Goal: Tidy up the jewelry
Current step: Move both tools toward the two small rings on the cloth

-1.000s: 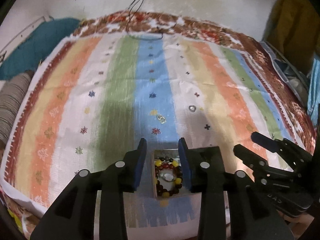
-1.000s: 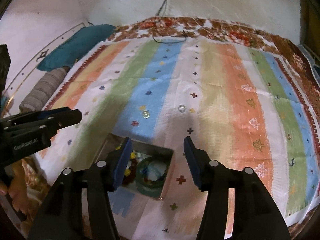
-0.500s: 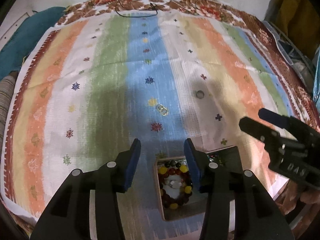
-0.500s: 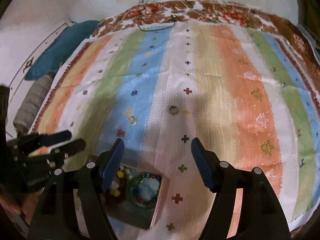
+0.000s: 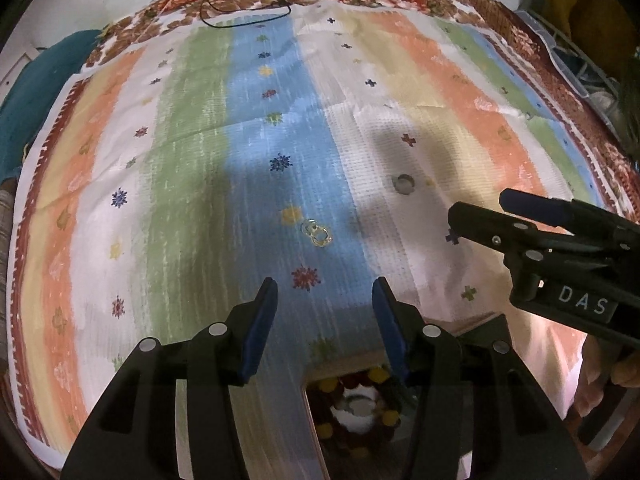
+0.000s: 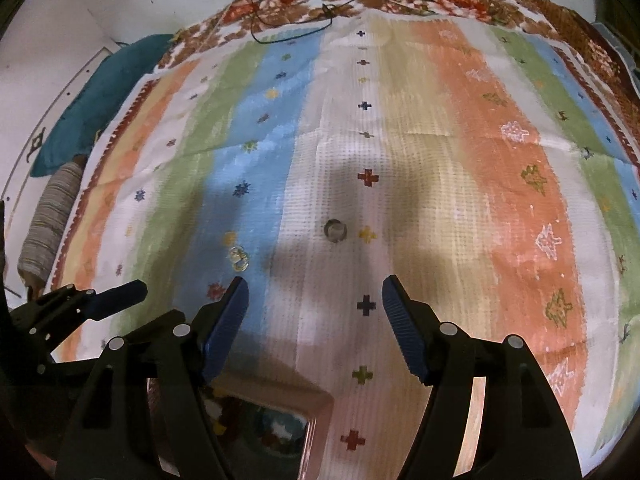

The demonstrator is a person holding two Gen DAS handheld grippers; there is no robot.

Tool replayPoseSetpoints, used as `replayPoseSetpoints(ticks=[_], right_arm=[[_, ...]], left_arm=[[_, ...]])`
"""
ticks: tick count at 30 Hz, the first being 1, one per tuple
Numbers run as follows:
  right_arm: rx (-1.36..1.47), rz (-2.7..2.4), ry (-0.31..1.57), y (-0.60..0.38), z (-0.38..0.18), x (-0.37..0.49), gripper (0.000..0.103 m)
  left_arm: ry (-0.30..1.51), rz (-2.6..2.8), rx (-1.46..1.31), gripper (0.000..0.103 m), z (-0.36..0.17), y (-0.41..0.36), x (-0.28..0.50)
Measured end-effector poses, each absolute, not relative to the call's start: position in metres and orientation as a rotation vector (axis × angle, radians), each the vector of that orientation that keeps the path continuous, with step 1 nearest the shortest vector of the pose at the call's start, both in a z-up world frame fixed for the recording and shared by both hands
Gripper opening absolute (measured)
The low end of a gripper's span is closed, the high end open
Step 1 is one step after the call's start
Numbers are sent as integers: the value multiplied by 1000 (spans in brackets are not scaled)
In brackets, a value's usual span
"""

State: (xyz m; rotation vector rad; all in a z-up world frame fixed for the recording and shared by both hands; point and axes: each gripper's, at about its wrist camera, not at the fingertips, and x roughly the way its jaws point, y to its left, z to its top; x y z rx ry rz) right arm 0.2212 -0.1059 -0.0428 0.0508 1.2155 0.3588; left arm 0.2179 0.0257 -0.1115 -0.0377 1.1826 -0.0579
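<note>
Wooden box (image 5: 352, 364) with bead bracelets (image 5: 360, 404) at 6 o'clock, partly under left claw (image 5: 325, 294): jaws opening, nothing between. Right claw (image 6: 316, 290) wide apart, empty. Earring pair (image 5: 317, 233) at 12 o'clock of left claw on striped cloth (image 5: 192, 184). Ring (image 6: 335, 230) at 12 o'clock of right claw.

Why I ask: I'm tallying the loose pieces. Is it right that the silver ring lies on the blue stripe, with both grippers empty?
Not quite. The silver ring lies on the white stripe; the right wrist view shows it. Both the left gripper and the right gripper are empty.
</note>
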Motion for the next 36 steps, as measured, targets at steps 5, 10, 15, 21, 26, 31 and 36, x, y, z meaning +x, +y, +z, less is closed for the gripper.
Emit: replayPoseSetpoints(ticks=[5,10,15,21,26,31,36], right_arm=[[35,357,1234,-100,-54,231,69],[27,344,1253,-100,-64,242,69],[30,332,1279,-98,-78,253,69],[77,327,1327,-95,-95,265,69],[39,324,1327,-88,-100,269,69],[-3,316,1321,-81,-105,274,69],[-41,313,1312,-78,-109,277,69]], left_arm=[[1211,-68,-20,49,-125,27,230],[1232,-85,-25,49,-136,29,242],[1248,-101,-29,49,-147,30,251],[1274,-118,-80,49,-160,39,264],[1275,-132,-61,49,-164,38,272],[1283,-146,-30,49,-170,37,279],[1292,-149,20,34,-179,37,285]])
